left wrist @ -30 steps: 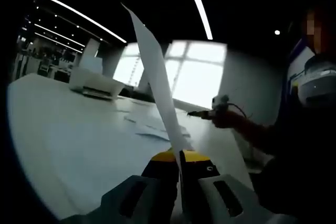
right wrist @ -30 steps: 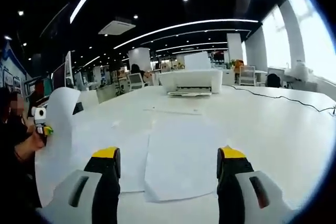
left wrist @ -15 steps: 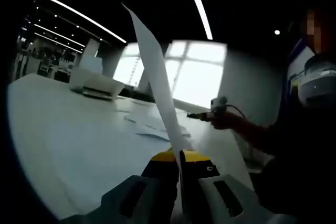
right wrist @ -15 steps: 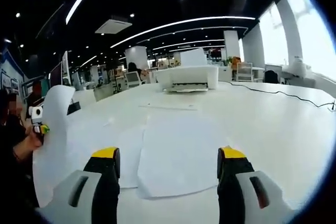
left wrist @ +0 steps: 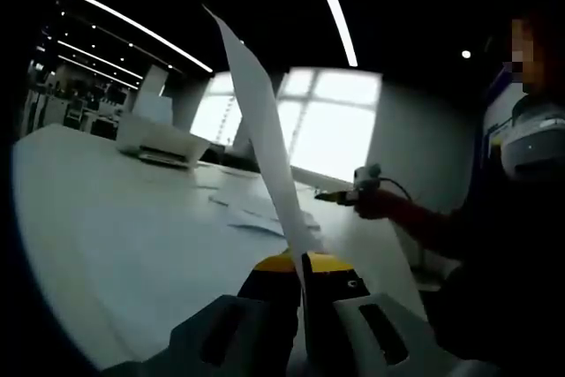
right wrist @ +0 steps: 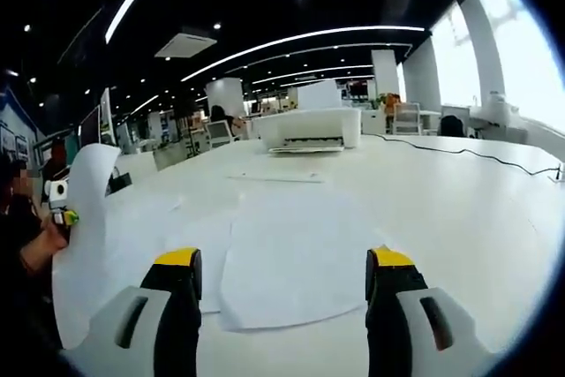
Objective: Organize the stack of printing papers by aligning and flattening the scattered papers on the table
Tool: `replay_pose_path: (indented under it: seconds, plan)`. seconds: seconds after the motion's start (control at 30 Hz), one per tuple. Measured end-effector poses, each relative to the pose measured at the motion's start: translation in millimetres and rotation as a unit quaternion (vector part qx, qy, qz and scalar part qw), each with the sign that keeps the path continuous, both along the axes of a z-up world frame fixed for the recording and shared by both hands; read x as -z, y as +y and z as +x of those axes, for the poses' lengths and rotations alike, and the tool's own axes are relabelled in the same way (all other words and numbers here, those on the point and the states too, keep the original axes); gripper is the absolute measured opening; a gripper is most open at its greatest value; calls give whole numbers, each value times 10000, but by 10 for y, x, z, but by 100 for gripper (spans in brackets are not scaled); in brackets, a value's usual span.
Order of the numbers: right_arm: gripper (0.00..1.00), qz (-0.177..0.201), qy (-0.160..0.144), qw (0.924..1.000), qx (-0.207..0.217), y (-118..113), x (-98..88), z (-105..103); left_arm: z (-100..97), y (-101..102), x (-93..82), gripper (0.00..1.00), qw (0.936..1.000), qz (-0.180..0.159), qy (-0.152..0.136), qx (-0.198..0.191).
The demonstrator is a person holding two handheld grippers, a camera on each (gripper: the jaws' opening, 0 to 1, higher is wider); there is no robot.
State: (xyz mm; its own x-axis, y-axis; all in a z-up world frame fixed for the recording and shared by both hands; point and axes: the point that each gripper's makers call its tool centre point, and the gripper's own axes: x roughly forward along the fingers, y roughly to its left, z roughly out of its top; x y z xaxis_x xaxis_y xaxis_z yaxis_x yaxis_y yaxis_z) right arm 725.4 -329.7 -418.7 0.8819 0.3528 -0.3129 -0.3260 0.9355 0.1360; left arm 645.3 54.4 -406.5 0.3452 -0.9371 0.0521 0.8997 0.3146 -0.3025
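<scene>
In the left gripper view my left gripper is shut on a white sheet that stands up on edge from its yellow tips. Flat sheets lie on the table beyond it, and my right gripper shows at the right in a person's hand. In the right gripper view my right gripper is open above overlapping sheets lying flat on the white table. At the left there, the left gripper holds the curled sheet upright.
A white printer stands at the far side of the table, also seen as the printer. A black cable runs across the table's right side. A person's arm and body are at the right of the left gripper view. Office desks lie beyond.
The right gripper's view has shifted a little, and the flat sheets now sit slightly more to the left between its fingers. The left gripper keeps hold of its sheet, unmoved.
</scene>
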Motion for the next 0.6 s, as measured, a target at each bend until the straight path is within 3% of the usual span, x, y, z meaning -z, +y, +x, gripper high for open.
replay_pose_path:
  seconds: [0.6]
  plan:
    - [71,47,141,9997,182,-199,154,68,-53,-31,-10,6,10000,-2,0,-3]
